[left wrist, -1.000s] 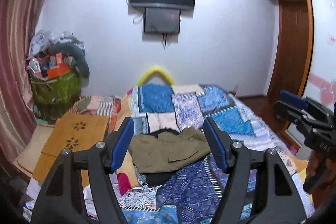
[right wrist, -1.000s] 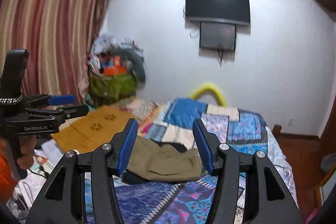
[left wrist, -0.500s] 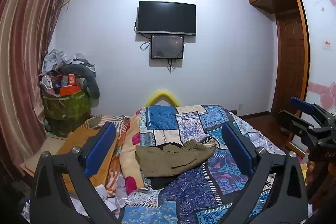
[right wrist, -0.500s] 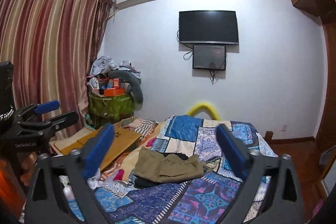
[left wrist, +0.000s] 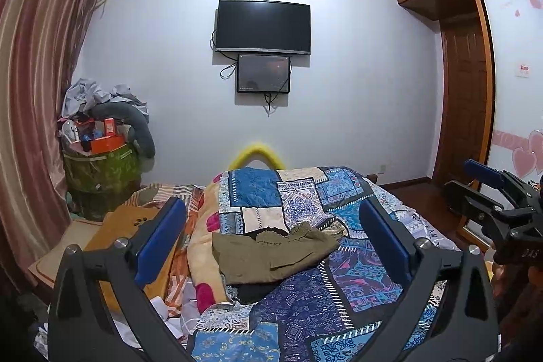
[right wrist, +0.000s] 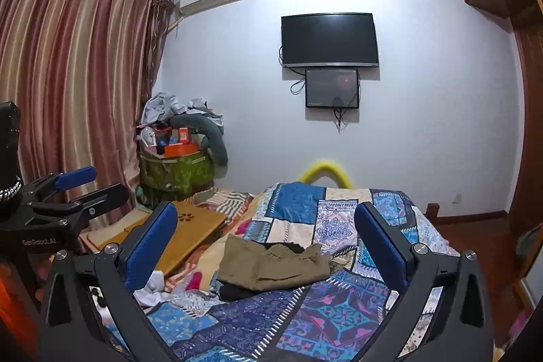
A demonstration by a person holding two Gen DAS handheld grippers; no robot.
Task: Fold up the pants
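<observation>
Pants [left wrist: 275,255]: olive, folded, on patchwork bed [left wrist: 339,301]. Left gripper [left wrist: 271,240], right gripper [right wrist: 266,241]: jaws released, empty. Risk: soft quilt lets the fold slump.

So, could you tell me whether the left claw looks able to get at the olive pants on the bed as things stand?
Probably yes: the left claw is wide open and empty, the pants lie uncovered on the quilt straight ahead, and nothing stands between them.

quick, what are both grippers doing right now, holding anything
left gripper: open, fingers wide apart, holding nothing.
right gripper: open, fingers wide apart, holding nothing.
</observation>
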